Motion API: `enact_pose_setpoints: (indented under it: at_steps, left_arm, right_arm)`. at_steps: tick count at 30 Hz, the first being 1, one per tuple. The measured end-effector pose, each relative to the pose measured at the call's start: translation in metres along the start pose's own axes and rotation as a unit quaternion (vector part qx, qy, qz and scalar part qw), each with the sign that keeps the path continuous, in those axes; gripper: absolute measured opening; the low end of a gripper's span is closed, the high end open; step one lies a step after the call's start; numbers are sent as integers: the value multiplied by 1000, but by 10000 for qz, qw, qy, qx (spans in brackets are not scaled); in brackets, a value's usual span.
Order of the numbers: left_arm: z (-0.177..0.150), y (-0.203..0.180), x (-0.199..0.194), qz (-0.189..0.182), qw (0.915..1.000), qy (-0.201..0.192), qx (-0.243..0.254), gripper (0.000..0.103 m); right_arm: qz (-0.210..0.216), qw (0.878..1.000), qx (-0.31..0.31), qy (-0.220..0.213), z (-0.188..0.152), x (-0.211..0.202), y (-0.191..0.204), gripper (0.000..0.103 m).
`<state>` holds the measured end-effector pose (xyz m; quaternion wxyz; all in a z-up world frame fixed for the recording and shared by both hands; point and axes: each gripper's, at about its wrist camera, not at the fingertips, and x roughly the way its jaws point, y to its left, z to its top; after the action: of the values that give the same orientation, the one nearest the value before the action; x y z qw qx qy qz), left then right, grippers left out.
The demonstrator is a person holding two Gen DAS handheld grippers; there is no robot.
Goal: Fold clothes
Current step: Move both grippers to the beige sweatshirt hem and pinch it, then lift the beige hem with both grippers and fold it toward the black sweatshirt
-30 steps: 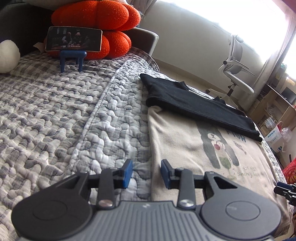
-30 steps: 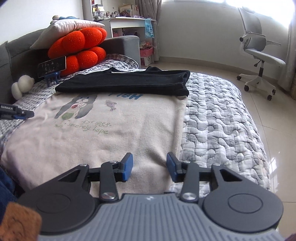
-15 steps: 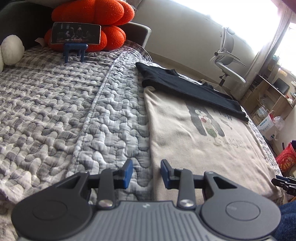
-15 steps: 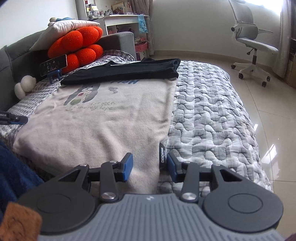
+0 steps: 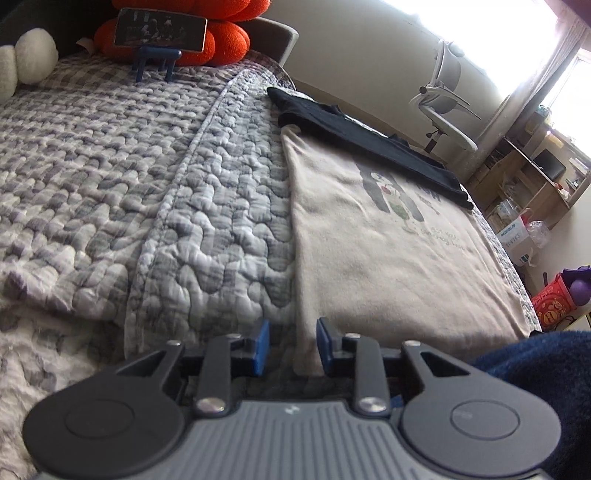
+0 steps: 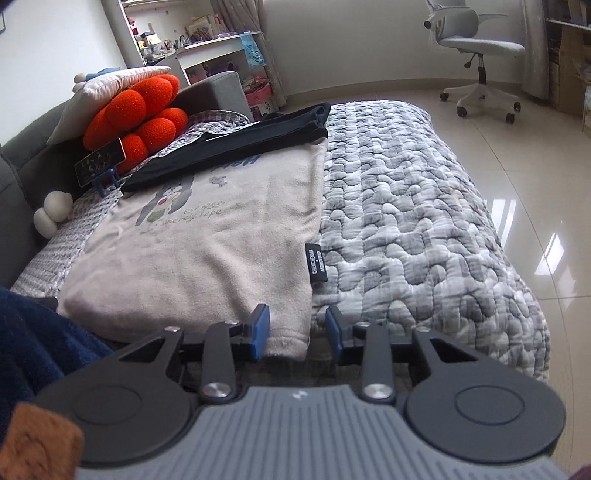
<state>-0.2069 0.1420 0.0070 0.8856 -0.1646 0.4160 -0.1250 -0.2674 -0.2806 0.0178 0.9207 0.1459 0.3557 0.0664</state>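
Beige printed T-shirt lies flat on the quilted grey bedspread, near hem at the bed's front edge. Folded black garment lies across its far end, touching it. We see the left gripper at the shirt's near left corner: jaws apart, just been closing, blue pads either side of the shirt's edge, not pressing on it. Right gripper sits at the near right corner, same deal: jaws apart, just been closing, corner cloth between the pads, a gap showing. Black side label sticks out from the shirt's right edge. Orange cushion and phone on a blue stand sit at the headboard end. White office chair stands on the floor beyond.
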Motion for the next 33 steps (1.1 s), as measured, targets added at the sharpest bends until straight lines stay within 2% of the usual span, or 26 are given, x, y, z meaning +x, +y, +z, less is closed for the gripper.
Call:
enact_pose_setpoints:
  at_steps: [6,8,10,11,14,23,29,33]
  left_arm:
    - [-9,4,10,-245,9992,112,-306,28]
    - [-9,1,13,-267,9991,132,-305,28]
    - [-9,-2,14,-241,9992,154,-282,22]
    - [-10,-2,15,-229,9991,164,-302,13]
    - [-10,-3,14,-204,9991,182,-334,9]
    - [1,-9,-3,-161,9984,192,-511,8]
    - [32,-24,-28,-333,9975,-129,-615,8]
    - [61,-26,-27,-378,9959,-298,-760,8]
  right_arm:
    - [92,9998,178,81,-6,3,-4,28]
    - [163,9996,233,72,-7,4,-6,18]
    - [208,9994,263,71,-9,4,-6,14]
    - [213,9994,262,57,-9,3,-6,12]
    - [290,9989,362,18,-9,-1,-8,12]
    - [615,9959,456,-482,9,-29,-4,11]
    - [694,9932,390,-847,28,-37,5,11]
    - [675,9915,320,-1062,45,-32,7,11]
